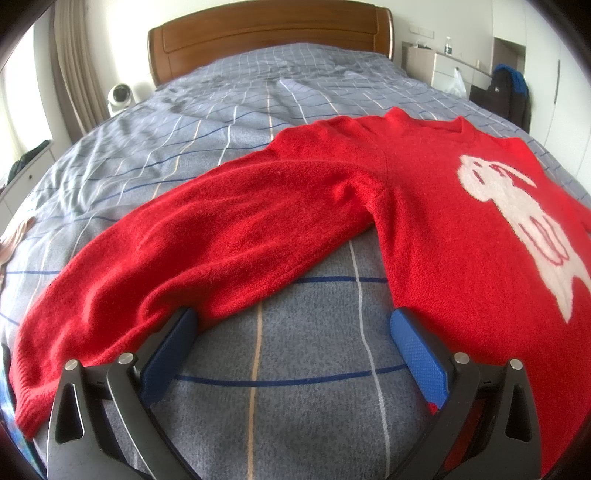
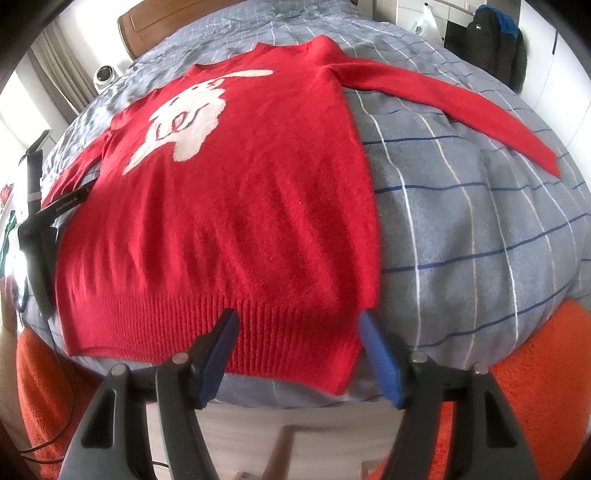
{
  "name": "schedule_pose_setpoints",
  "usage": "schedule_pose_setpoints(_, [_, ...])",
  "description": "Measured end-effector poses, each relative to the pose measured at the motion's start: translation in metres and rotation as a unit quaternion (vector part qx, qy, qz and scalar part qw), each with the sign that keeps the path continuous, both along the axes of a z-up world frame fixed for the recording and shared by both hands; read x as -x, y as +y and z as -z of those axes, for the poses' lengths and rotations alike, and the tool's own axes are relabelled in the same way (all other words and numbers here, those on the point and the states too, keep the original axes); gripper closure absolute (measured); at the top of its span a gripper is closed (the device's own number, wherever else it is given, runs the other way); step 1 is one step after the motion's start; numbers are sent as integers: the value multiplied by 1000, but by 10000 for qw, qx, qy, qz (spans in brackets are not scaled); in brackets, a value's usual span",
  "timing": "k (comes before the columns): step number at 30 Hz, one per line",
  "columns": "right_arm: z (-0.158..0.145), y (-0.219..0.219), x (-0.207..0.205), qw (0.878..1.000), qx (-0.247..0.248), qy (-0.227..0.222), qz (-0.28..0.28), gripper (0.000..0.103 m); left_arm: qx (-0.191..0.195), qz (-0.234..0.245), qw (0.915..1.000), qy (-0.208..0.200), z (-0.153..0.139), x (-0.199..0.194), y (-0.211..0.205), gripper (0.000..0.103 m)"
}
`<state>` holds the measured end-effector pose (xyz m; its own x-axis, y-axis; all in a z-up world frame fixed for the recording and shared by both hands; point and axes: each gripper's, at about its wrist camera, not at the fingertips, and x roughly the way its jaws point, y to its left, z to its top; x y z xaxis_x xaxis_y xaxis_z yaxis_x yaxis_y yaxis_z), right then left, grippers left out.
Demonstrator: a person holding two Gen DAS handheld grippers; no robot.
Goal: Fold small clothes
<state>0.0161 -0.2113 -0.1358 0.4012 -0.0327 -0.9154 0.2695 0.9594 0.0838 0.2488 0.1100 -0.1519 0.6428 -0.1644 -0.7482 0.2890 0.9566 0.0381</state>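
Note:
A red knit sweater (image 1: 424,229) with a white cartoon figure (image 2: 188,114) lies flat, front up, on the checked grey-blue bed cover (image 1: 258,369). Its near sleeve (image 1: 177,258) runs toward the lower left in the left wrist view. My left gripper (image 1: 293,314) is open over bare cover, one fingertip at the sleeve's edge and the other at the body's side edge. My right gripper (image 2: 298,314) is open at the bed's front edge and straddles the right end of the ribbed hem (image 2: 155,325). The far sleeve (image 2: 461,107) stretches out to the right.
A wooden headboard (image 1: 269,33) closes the far end of the bed. A white round device (image 1: 120,96) stands to its left. At the right are a dresser (image 1: 436,62) and a dark jacket (image 1: 506,92). An orange rug (image 2: 535,376) covers the floor by the bed.

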Motion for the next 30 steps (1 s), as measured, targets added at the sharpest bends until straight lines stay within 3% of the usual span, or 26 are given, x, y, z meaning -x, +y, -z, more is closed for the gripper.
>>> schedule_pose_setpoints(30, [1, 5, 0, 10000, 5, 23, -66, 36, 2, 1, 10000, 0, -1, 0, -1, 0])
